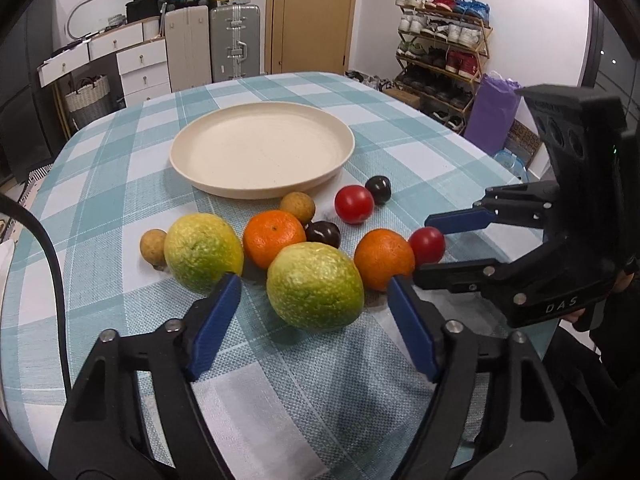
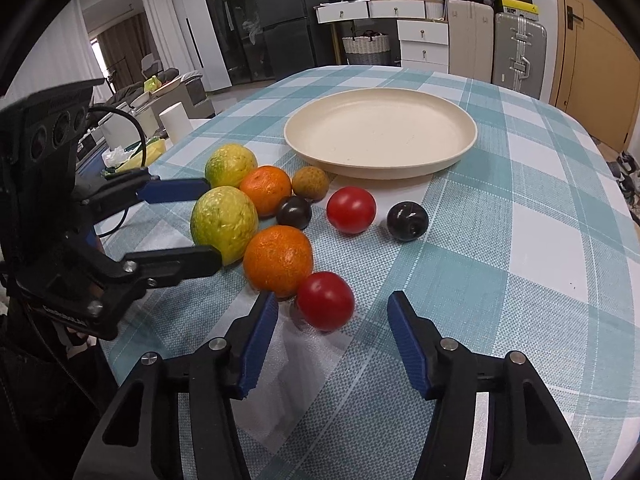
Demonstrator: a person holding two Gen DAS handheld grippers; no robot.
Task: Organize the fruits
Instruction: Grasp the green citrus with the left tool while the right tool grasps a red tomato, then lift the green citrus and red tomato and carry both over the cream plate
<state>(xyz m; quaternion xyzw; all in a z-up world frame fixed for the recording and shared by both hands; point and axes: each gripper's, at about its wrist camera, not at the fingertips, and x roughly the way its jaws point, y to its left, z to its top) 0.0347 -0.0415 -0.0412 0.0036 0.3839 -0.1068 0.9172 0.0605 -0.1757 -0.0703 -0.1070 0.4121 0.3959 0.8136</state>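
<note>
**Plate empty, fruit all on worktop**

We see the cream plate (image 1: 262, 151) holding nothing. The fruit sits in a cluster on the checked worktop (image 2: 520, 240) just in front of it. Left gripper (image 1: 314, 286) jaws released, straddling a green-yellow citrus (image 1: 315, 285). Right gripper (image 2: 332, 306) jaws released around a red tomato (image 2: 325, 301).

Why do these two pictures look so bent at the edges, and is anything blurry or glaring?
Left wrist view: fisheye bending curves the door and table, with black corners; the fruit is sharp, and the near green citrus casts a soft shadow. Right wrist view: same bowing; the near tomato and far tomato carry small glare spots, and the plate looks evenly lit.
</note>
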